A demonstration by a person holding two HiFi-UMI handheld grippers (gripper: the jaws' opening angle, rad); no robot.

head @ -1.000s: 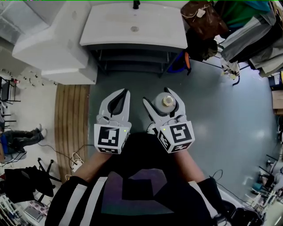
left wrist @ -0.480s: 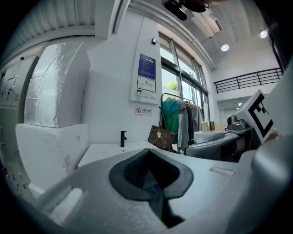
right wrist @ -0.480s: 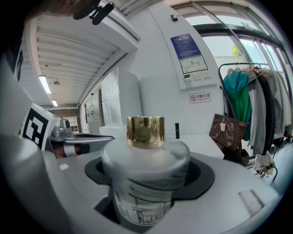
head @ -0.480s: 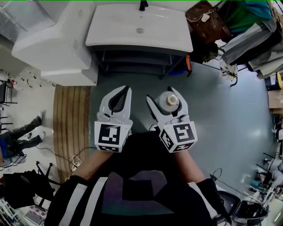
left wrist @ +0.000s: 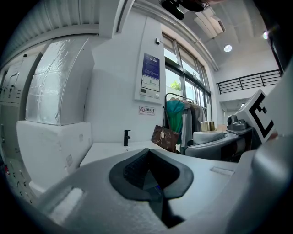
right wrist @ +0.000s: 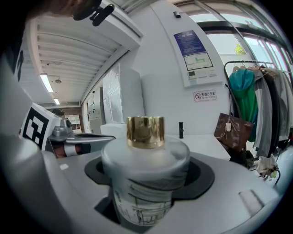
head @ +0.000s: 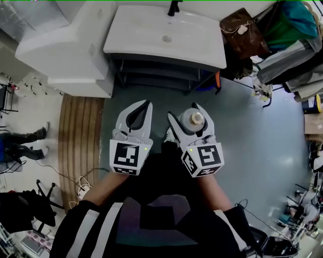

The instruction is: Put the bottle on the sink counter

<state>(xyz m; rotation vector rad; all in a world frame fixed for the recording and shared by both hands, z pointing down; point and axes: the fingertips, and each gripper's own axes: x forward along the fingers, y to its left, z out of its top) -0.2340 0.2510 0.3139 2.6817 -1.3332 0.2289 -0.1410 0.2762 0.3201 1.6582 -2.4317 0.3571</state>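
Observation:
A frosted white bottle (head: pixel 193 120) with a gold cap (right wrist: pixel 145 131) stands upright between the jaws of my right gripper (head: pixel 190 117), which is shut on it. In the right gripper view the bottle (right wrist: pixel 145 180) fills the middle, its printed label facing the camera. My left gripper (head: pixel 138 114) is held beside it, shut and holding nothing. The white sink counter (head: pixel 151 38) with its drain (head: pixel 166 39) and black tap (head: pixel 174 7) lies ahead, well beyond both grippers. The left gripper view shows the counter (left wrist: pixel 114 148) and the tap (left wrist: pixel 127 137) in the distance.
A big white boxy unit (head: pixel 65 50) stands left of the sink. A brown bag (head: pixel 241 30) and hanging clothes (head: pixel 290 45) are to the right. Grey floor (head: pixel 252 136) lies under the grippers, and a wooden strip (head: pixel 78 136) runs along the left.
The sink counter has shifted right and a little closer in the head view. Both grippers keep their pose, the right one still holding the bottle.

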